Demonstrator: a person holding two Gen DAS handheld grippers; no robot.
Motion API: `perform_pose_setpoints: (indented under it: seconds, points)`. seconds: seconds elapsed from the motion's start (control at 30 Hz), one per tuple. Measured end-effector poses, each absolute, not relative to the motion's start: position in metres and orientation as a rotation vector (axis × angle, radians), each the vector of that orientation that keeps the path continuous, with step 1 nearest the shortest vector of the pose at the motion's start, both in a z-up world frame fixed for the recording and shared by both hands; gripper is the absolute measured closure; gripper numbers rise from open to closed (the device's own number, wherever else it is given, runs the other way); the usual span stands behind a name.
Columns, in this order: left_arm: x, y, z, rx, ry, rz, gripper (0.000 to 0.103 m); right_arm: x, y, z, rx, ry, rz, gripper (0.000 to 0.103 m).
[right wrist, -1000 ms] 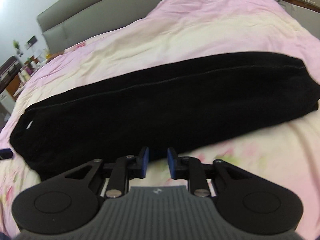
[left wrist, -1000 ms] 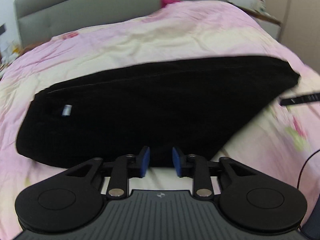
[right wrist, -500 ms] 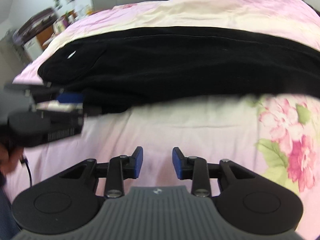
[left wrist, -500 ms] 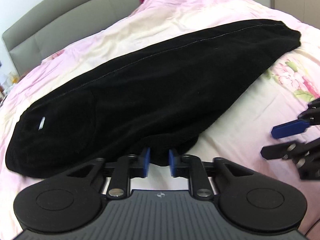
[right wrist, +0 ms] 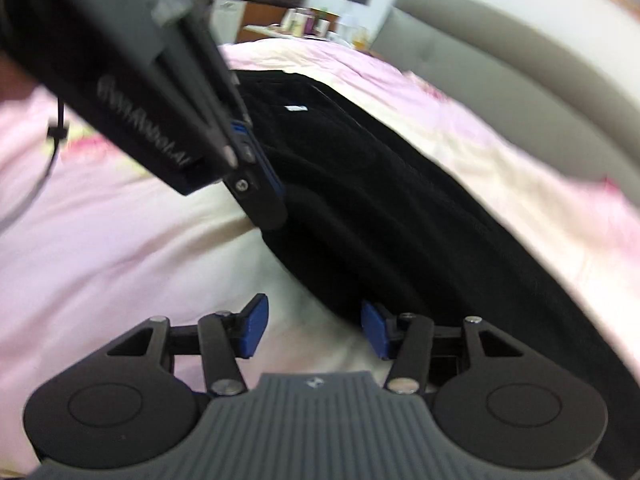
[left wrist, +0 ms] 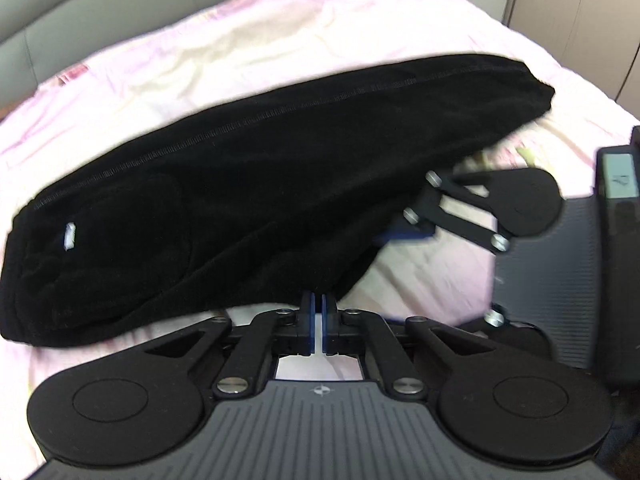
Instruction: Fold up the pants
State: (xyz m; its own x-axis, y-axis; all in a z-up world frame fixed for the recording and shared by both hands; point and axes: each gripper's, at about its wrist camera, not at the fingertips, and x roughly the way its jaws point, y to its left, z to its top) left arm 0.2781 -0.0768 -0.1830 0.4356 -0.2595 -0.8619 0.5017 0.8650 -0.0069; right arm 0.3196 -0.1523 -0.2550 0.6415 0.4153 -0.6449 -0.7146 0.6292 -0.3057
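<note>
Black pants (left wrist: pixel 256 184) lie folded lengthwise across a pink floral bedspread (left wrist: pixel 280 40), with a small white label near the waist at the left. My left gripper (left wrist: pixel 319 306) is shut on the near edge of the pants. My right gripper (right wrist: pixel 314 326) is open, its right pad against the pants' near edge (right wrist: pixel 360 232). The right gripper also shows in the left wrist view (left wrist: pixel 404 232), at the pants' edge to the right. The left gripper shows in the right wrist view (right wrist: pixel 264 188), clamped on the cloth.
A grey padded headboard (right wrist: pixel 500 40) runs behind the bed. A wooden nightstand with small bottles (right wrist: pixel 304 20) stands beyond the bed's far corner. A black cable (right wrist: pixel 48 160) hangs at the left of the right wrist view.
My left gripper has closed on the pants' near edge. My right gripper has swung left to the same edge, close beside the left one, and opened wider.
</note>
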Motion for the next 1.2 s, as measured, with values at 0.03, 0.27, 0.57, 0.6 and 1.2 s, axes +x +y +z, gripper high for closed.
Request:
perform_pose_setpoints:
  seconds: [0.03,0.27,0.57,0.6,1.2]
  points:
    - [0.278,-0.075,-0.188,0.248,1.047,-0.491,0.103,0.32,-0.146,-0.258,-0.621,0.55,0.676,0.056]
    - [0.27,-0.04,-0.229,0.094,1.128,-0.478,0.103,0.327,-0.136,-0.293,-0.522,0.772,0.752,0.103]
    - [0.299,0.008,-0.176,0.119,0.955,-0.351,0.085,0.314,-0.173,-0.252,-0.259,0.789,0.643,0.102]
    - [0.308,0.011,-0.171,0.135,0.928,-0.333,0.078,0.318,-0.183,-0.244,-0.229,0.778,0.624,0.096]
    - [0.499,0.011,-0.241,0.062,0.999,-0.216,0.087,0.545,-0.205,-0.281,-0.092,0.904,0.247,0.069]
